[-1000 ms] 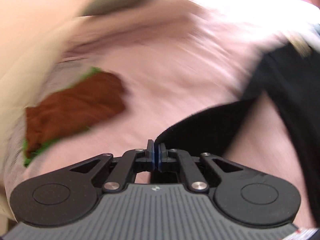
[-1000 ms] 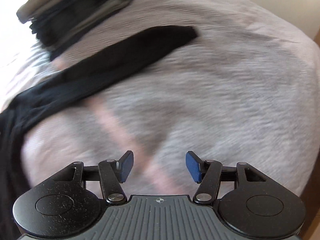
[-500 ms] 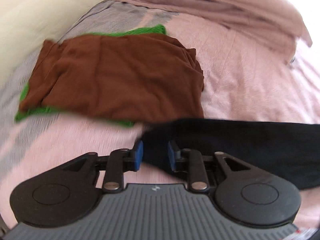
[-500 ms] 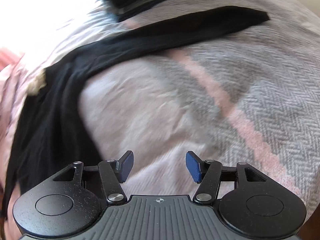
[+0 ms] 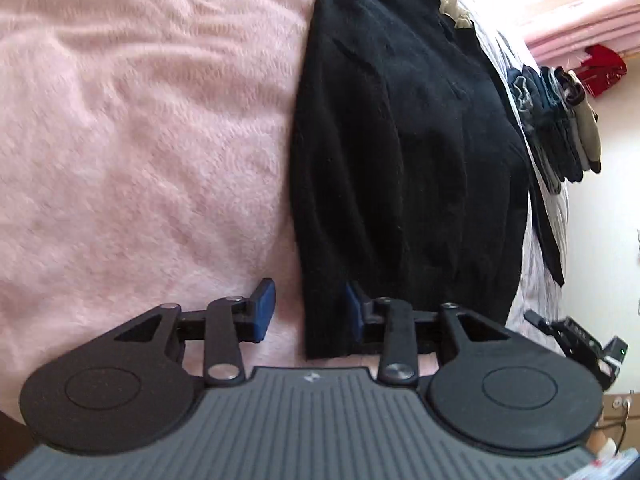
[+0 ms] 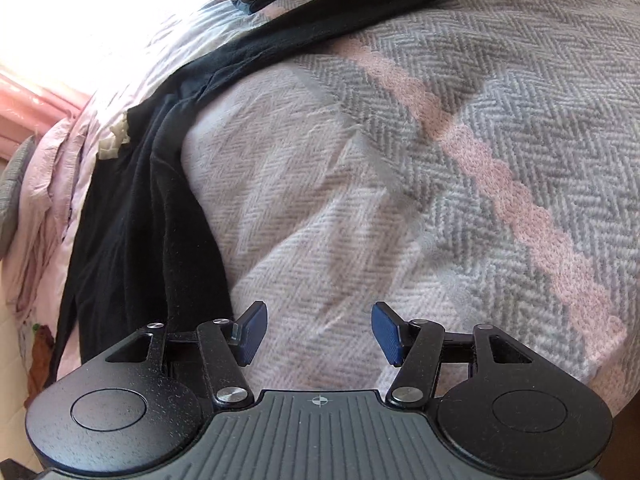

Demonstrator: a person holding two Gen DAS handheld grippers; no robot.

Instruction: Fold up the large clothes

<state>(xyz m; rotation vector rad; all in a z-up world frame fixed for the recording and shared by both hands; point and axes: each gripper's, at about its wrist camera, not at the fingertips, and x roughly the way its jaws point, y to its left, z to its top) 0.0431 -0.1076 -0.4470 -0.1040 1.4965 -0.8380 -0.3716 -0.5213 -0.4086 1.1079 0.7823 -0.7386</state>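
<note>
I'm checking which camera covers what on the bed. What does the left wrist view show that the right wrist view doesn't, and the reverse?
Only the left wrist view shows the plain pink blanket, a red item by the far wall, and the left hand-held gripper, its jaws just opened, apart around the garment's lower corner.

Only the right wrist view shows the grey herringbone blanket with a pink stripe and the right hand-held gripper, open over bare blanket.

Both show the black garment and the stack of folded dark clothes.
</note>
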